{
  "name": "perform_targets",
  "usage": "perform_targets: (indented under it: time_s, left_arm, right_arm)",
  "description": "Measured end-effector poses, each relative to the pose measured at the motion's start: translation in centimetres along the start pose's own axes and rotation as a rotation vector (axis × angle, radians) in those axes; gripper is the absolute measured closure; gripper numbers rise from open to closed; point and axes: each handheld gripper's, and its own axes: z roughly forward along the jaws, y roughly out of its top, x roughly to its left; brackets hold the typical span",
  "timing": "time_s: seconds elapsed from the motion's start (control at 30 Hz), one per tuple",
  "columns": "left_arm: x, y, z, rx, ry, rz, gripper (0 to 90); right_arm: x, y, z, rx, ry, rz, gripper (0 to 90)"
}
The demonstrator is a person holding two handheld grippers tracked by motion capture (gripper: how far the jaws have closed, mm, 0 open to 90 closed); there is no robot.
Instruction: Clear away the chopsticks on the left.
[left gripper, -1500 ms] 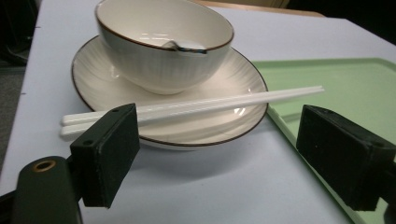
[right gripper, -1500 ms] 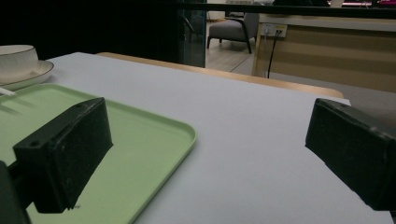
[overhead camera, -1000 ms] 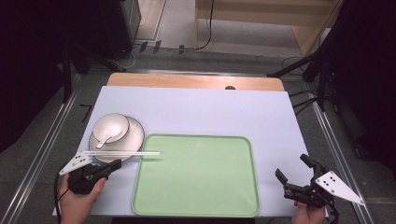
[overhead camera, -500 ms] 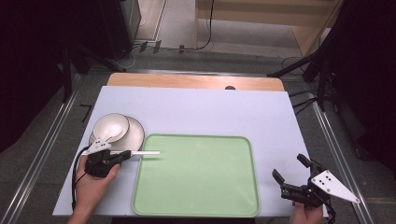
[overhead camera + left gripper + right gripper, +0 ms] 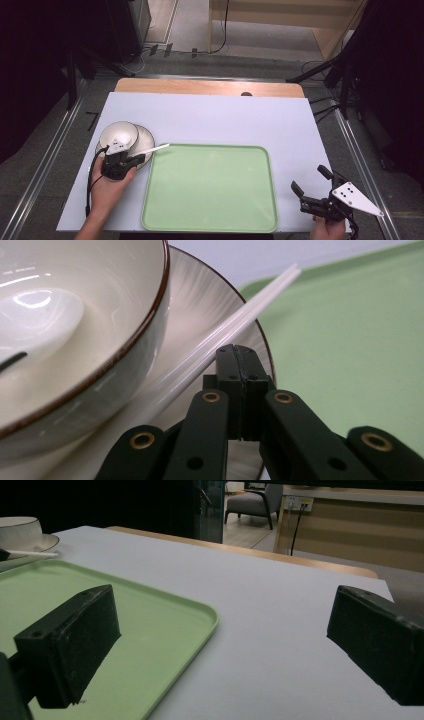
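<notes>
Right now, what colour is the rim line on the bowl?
Dark brown, a thin line round the cream bowl's edge; the left gripper view shows it best.

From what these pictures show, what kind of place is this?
Probably a lab or office set up for recording: a table ringed by dark stands, floor cables, and an armchair behind.

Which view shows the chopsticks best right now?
The left gripper view: the chopsticks run close up across the plate toward the tray. The high view shows them small, tips over the tray edge. The right gripper view shows a distant sliver.
</notes>
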Motion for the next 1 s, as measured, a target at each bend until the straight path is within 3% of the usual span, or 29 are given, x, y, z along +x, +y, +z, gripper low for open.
perform_targets:
  time_s: [0.2,0.37,0.53,0.63,0.67,0.77,1.0]
  left_arm:
    - [-0.2,0.6,0.5,-0.007,0.029,-0.003,90.0]
    - [-0.5,0.7,1.1,-0.007,0.056,0.034,90.0]
    - [-0.6,0.8,1.6,-0.005,0.081,0.043,90.0]
    - [-0.5,0.7,1.2,-0.006,0.072,0.054,90.0]
    - [-0.5,0.7,0.9,-0.018,0.058,0.048,82.5]
    - [-0.3,0.4,-0.2,-0.04,0.035,0.039,77.0]
    - [0.7,-0.4,-2.8,-0.064,-0.019,0.029,71.2]
  right_arm:
    - [0.0,0.0,0.0,0.003,0.0,-0.001,0.5]
    - [0.1,-0.1,0.0,0.009,0.0,-0.002,0.5]
    - [0.1,-0.1,0.0,0.009,0.0,-0.005,0.5]
    - [0.1,-0.1,-0.1,0.008,0.001,-0.005,0.5]
    - [0.0,-0.1,-0.1,0.007,0.003,-0.004,0.5]
    - [-0.1,-0.1,-0.1,0.012,0.0,-0.002,0.5]
    - [0.0,0.0,0.0,0.014,0.008,-0.008,0.5]
